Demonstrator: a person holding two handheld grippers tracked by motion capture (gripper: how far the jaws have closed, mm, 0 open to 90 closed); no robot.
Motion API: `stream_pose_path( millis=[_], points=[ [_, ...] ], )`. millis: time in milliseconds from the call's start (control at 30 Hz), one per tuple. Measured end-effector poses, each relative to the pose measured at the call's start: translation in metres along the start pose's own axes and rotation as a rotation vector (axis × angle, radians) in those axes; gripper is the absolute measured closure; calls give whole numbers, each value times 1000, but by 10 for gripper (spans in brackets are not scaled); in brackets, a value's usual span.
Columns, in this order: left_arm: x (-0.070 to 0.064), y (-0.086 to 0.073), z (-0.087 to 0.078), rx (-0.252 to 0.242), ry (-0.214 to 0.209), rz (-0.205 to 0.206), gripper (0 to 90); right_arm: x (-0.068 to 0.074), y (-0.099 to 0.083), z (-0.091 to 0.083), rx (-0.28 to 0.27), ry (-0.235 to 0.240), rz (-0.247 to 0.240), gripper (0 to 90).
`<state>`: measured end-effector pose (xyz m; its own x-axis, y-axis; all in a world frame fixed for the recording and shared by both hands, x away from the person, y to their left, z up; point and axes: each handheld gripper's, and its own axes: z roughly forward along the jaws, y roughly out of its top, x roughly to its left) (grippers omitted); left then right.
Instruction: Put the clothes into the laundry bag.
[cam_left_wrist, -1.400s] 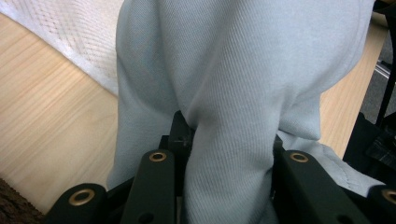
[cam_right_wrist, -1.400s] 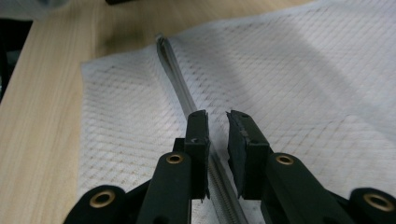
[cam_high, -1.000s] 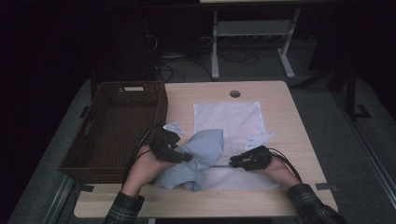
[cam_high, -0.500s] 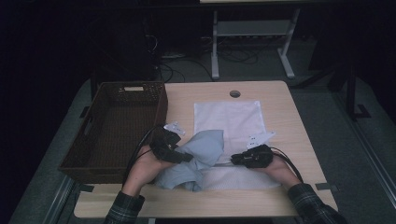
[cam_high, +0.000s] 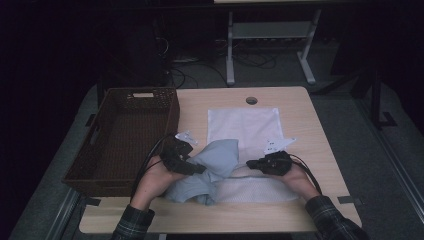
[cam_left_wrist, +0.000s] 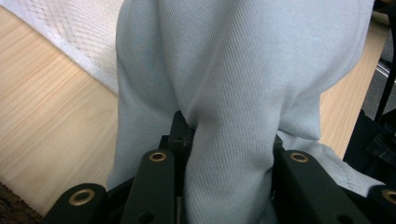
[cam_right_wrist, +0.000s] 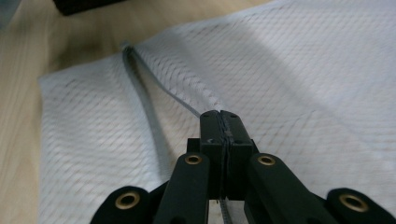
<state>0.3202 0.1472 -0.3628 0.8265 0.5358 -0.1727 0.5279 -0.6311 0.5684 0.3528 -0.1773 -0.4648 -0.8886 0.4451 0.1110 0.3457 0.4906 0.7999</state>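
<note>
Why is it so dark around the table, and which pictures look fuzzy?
High view: light falls on the pale wooden table, the floor behind sinks into dark. Left gripper view: the light blue knit garment is sharp, its close jaws soft. Right gripper view: the white mesh bag blurs farther off.

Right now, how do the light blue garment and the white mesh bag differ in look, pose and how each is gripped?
The light blue garment is a dense, opaque knit; the white mesh bag is an open net. The garment lies bunched and folded; the bag lies mostly flat on the table. The left gripper clamps a thick fold of garment; the right gripper pinches the bag's thin edge. Both are soft, pale fabrics, and they overlap.
</note>
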Motion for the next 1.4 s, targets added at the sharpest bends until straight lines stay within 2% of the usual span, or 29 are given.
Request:
stream_pose_path(
  millis=[333,500,700,867,1133,1400],
  points=[
    [-2,-1,-2,0,-4,8,686,-14,22,4,-57,-38,50,887],
    [-5,-1,-3,1,-2,15,686,-20,30,7,-85,-38,77,888],
    [-12,-1,-1,13,-13,38,685,-23,41,6,-112,-38,80,887],
    [-21,-1,11,46,-24,60,685,-22,46,2,-132,-35,82,887],
    [-33,3,36,99,-41,104,685,-19,48,-1,-130,-29,77,888],
    [-42,8,48,114,-35,151,685,-16,46,-10,-131,-22,70,888]
  ],
)
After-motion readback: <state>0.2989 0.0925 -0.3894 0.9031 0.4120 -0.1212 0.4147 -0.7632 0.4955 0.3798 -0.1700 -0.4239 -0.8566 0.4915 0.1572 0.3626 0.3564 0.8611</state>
